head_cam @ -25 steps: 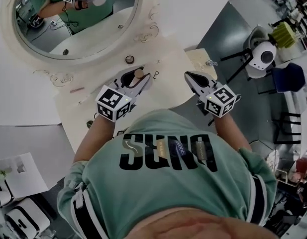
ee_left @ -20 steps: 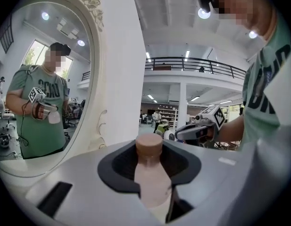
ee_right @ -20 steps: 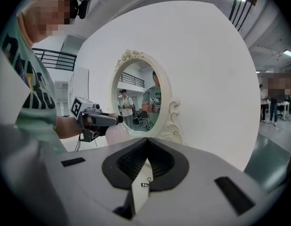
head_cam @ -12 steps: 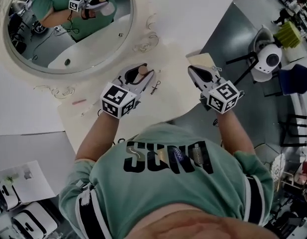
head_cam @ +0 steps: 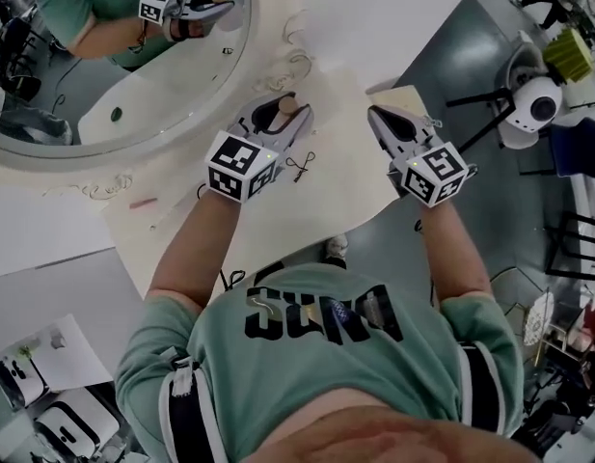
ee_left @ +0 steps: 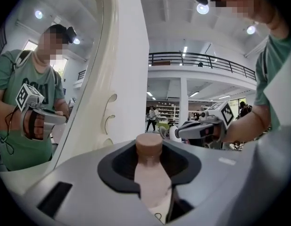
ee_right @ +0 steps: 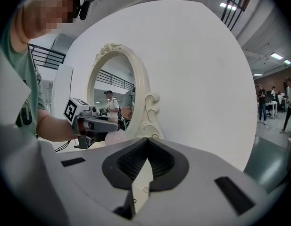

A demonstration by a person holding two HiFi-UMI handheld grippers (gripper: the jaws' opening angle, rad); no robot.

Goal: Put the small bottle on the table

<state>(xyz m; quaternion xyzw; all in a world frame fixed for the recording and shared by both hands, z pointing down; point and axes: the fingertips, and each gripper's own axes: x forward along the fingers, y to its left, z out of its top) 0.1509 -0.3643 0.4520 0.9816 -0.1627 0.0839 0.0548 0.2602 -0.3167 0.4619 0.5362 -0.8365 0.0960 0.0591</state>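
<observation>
**Inspector:** Bench [head_cam: 326,196]?

**Onlooker:** Directly beneath the left gripper [head_cam: 278,114], whose jaws are clamped on the small bottle [ee_left: 150,173]. The bottle's long axis runs along the jaws, cap toward the mirror [head_cam: 104,85].

**Inspector:** Right gripper [head_cam: 376,116]?

**Onlooker:** Jaws together, empty, alongside. The left one, I judge, lowers it.

The small bottle [ee_left: 150,171], pale pink with a round brownish cap, is clamped between the jaws of the left gripper [head_cam: 278,116], lying along them with its cap toward their tips, above the cream table [head_cam: 326,201].
</observation>
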